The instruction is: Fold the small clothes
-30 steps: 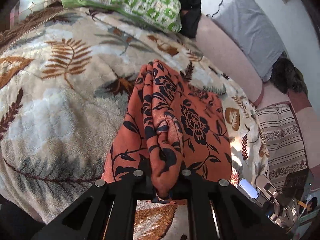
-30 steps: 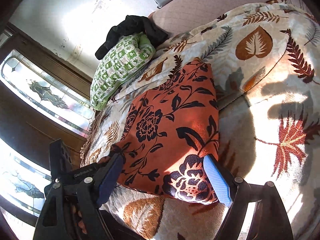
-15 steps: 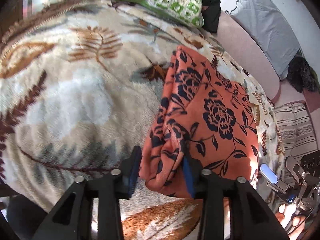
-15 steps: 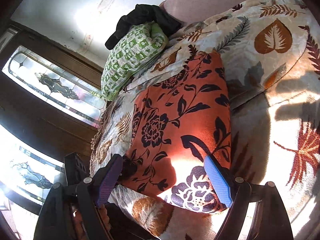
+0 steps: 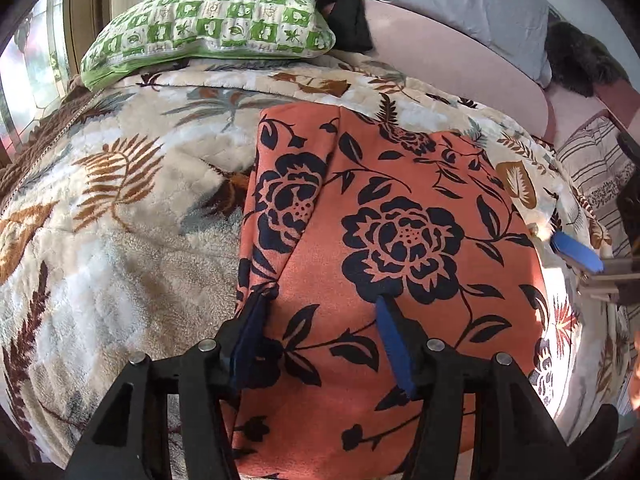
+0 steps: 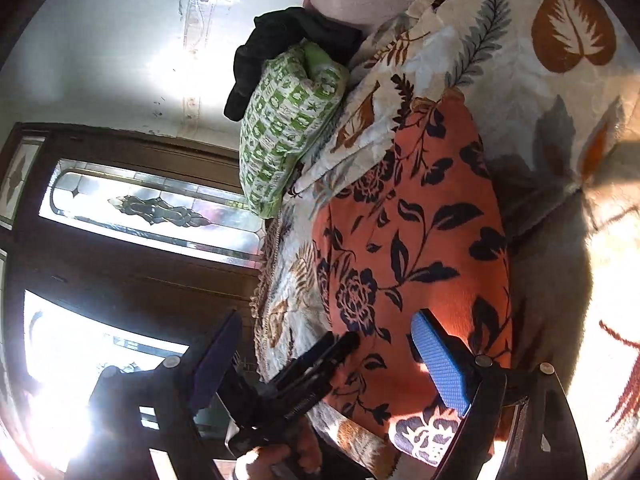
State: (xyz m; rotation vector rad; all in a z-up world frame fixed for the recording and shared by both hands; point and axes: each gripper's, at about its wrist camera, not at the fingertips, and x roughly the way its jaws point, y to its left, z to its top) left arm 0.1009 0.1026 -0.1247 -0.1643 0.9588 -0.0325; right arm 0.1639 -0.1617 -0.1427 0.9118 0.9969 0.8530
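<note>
An orange garment with dark blue flowers [image 5: 400, 240] lies folded flat on the leaf-patterned blanket [image 5: 120, 240]. My left gripper [image 5: 320, 324] hovers over the garment's near edge. Its jaws are opening and the cloth lies loose beneath them, not pinched. The left pad rests by the folded left edge. My right gripper [image 6: 328, 360] is open at the garment's [image 6: 420, 240] other near corner, with nothing gripped. One of its blue pads [image 5: 576, 249] shows at the right edge of the left wrist view. The left gripper [image 6: 340, 346], held by a hand [image 6: 276, 456], shows between the right fingers.
A green-checked pillow [image 5: 208, 28] with black clothing [image 5: 344, 12] on it lies at the far end of the bed. A grey pillow [image 5: 472, 4] leans on the pink sheet behind. Striped cloth [image 5: 596, 176] lies off to the right. A wood-framed patterned window [image 6: 152, 208] stands left of the bed.
My left gripper has let go of the bunched fold; its jaws have spread and the garment now lies flat. My right gripper swung left and rolled, staying open.
</note>
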